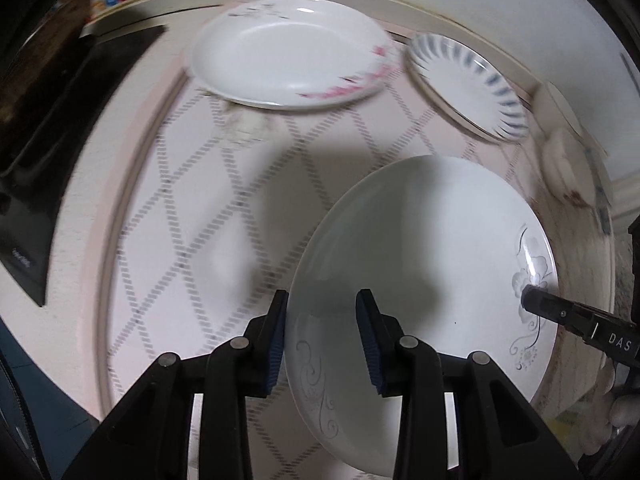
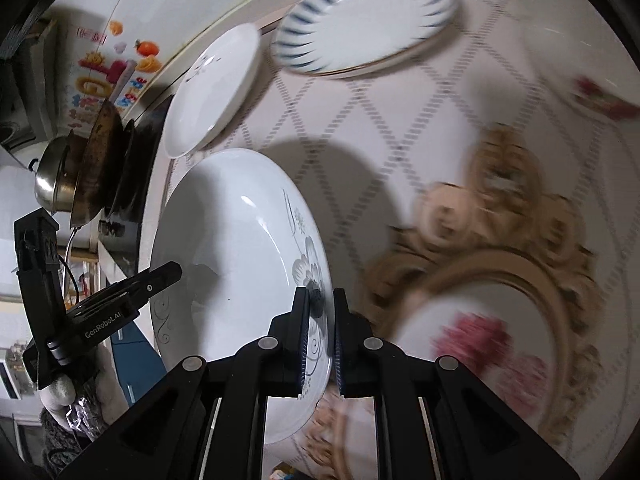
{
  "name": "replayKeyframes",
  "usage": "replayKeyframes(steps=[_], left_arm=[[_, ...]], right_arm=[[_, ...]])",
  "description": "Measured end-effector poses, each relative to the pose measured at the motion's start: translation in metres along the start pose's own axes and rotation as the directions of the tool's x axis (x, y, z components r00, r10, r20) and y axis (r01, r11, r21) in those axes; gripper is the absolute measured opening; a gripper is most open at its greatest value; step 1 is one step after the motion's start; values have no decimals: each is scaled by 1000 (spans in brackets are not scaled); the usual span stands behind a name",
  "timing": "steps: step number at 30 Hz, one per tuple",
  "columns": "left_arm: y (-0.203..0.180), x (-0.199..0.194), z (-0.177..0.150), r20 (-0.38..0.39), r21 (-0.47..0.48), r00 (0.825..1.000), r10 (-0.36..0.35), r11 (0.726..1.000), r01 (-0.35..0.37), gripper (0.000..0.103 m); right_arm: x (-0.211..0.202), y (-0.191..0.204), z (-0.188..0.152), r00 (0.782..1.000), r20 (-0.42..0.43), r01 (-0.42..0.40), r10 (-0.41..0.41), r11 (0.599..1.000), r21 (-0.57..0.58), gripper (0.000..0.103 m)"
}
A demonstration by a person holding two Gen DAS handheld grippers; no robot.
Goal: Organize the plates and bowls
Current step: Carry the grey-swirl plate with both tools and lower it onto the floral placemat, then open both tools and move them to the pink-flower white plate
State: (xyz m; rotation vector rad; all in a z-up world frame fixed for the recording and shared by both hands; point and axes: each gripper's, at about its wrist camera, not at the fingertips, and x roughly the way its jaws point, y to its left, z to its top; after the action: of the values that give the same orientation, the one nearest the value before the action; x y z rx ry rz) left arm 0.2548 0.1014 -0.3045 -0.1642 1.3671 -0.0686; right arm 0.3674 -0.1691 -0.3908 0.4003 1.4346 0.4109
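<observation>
A large white plate with a grey flower print (image 1: 424,264) (image 2: 236,264) is held tilted above the patterned table mat (image 1: 192,220). My right gripper (image 2: 321,320) is shut on its flowered rim; its finger shows in the left wrist view (image 1: 560,312). My left gripper (image 1: 322,320) is open, its fingers either side of the plate's opposite rim; it also shows in the right wrist view (image 2: 160,276). A white plate with a pink print (image 1: 288,52) (image 2: 212,88) and a blue-striped plate (image 1: 468,84) (image 2: 364,20) lie farther back.
A black stove top (image 1: 60,152) is at the left with a steel pot (image 2: 52,184) and dark pans. A plate with gold scrollwork and red flowers (image 2: 492,312) lies at the right. A small white bowl (image 1: 568,164) sits near the wall.
</observation>
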Motion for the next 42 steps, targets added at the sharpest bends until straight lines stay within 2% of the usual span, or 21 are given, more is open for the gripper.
replayKeyframes(steps=[8,13,22,28,32,35,37,38,39,40,42], left_arm=[[-55,33,9,-35,72,999,-16,997,18,31],[-79,45,13,-45,97,999,-13,995,18,31],[-96,57,17,-57,117,998,9,993,-2,31],[-114,68,26,-64,143,997,48,989,-38,31],[-107,49,31,-47,118,998,45,992,-39,31],[-85,7,46,31,61,999,30,998,-32,32],[-70,-16,61,78,25,997,25,999,-27,33],[-58,-31,73,107,5,994,24,1000,-25,38],[-50,-38,83,125,-7,992,22,1000,-22,45],[-40,-46,93,142,-19,990,22,1000,-20,48],[-15,-53,119,181,-41,982,47,998,-40,50]], right_arm=[[-35,-63,-26,999,31,36,-38,997,74,12],[-47,-87,-37,998,38,47,-51,994,103,12],[-52,-108,-41,998,44,46,-53,989,139,13],[-50,-114,-37,999,32,28,-33,989,143,13],[-46,-121,-34,999,-47,-4,13,981,193,17],[-69,-121,-31,1000,-20,-19,23,978,208,24],[-91,-114,-26,1000,20,-16,12,980,199,34],[-105,-107,-20,999,45,-19,11,982,190,38],[-114,-100,-16,998,63,-28,17,982,185,47],[-123,-90,-9,996,87,-48,33,983,177,54],[-132,-66,7,990,120,-98,80,983,155,59]])
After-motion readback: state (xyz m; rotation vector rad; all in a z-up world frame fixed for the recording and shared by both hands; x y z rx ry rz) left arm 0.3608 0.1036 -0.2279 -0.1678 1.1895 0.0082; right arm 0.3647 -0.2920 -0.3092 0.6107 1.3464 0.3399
